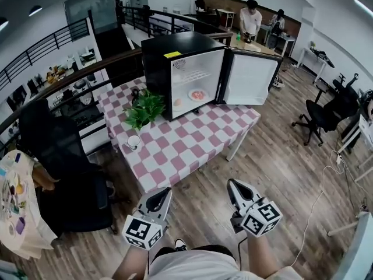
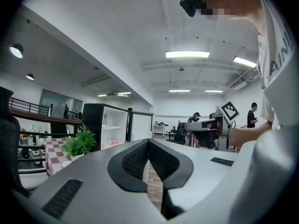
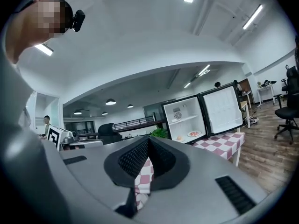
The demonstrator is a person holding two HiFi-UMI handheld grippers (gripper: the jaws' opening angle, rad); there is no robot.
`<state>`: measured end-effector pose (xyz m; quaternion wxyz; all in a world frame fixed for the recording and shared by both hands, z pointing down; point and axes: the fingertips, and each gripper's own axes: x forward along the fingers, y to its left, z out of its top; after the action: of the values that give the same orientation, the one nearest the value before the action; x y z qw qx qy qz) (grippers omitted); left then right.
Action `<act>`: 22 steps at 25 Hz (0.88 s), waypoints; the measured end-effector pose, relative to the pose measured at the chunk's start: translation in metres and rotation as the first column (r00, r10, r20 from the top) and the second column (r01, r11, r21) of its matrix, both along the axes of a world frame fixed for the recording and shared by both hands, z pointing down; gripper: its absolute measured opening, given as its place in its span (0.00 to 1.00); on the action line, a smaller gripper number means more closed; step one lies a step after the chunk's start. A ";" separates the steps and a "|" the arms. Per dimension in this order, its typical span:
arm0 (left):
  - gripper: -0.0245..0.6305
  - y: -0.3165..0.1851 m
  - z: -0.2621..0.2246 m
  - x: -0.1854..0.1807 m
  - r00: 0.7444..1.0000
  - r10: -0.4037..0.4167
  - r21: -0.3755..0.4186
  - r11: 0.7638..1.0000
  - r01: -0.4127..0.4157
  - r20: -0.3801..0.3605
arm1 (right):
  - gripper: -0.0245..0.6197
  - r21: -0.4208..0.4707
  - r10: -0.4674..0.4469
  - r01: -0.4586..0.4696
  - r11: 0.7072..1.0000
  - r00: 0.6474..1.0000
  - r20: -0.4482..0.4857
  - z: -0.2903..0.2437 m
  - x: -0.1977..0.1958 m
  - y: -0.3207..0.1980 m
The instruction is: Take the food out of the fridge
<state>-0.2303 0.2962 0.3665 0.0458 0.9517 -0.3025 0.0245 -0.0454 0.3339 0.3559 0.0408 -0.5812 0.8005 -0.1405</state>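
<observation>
A black mini fridge (image 1: 175, 63) stands with its door (image 1: 252, 79) swung open on a table with a pink-checked cloth (image 1: 180, 144). On its lower shelf lie a plate of food (image 1: 198, 94) and a small orange item (image 1: 178, 102). The left gripper (image 1: 165, 191) and right gripper (image 1: 232, 184) hang over the wooden floor in front of the table, well short of the fridge. Both are shut with nothing between their jaws. The left gripper view shows its closed tips (image 2: 148, 141) and the fridge (image 2: 100, 125) far off. The right gripper view shows closed tips (image 3: 148, 139), the fridge (image 3: 184, 120) and the plate (image 3: 194, 134).
A potted plant (image 1: 144, 109) and a white cup (image 1: 133, 141) stand on the table's left part. A black office chair (image 1: 70, 174) is left of the table, another chair (image 1: 323, 115) at the right. People (image 1: 250, 19) stand at the back. A cable (image 1: 317, 197) runs over the floor.
</observation>
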 end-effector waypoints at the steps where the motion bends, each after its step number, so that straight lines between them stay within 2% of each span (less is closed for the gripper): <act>1: 0.05 -0.008 0.001 -0.001 1.000 -0.002 -0.003 1.000 0.002 -0.004 | 0.07 -0.001 -0.009 0.009 1.000 1.000 -0.008 0.000 -0.004 -0.008; 10: 0.05 -0.062 0.013 0.007 1.000 0.005 -0.021 1.000 -0.005 -0.015 | 0.07 -0.043 0.004 -0.004 0.999 1.000 0.007 0.016 0.005 -0.064; 15: 0.05 -0.100 0.018 0.019 0.999 -0.041 -0.023 0.999 0.041 0.008 | 0.07 -0.046 -0.040 0.041 0.998 0.999 0.037 0.026 0.020 -0.111; 22: 0.05 -0.173 0.010 0.065 0.990 -0.140 -0.012 0.990 0.140 0.031 | 0.07 -0.026 -0.120 0.121 0.992 0.992 0.030 0.024 0.072 -0.198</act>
<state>-0.1648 0.1234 0.3764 0.0495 0.9273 -0.3692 0.0379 0.0269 0.1357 0.3801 0.0355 -0.5304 0.8314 -0.1618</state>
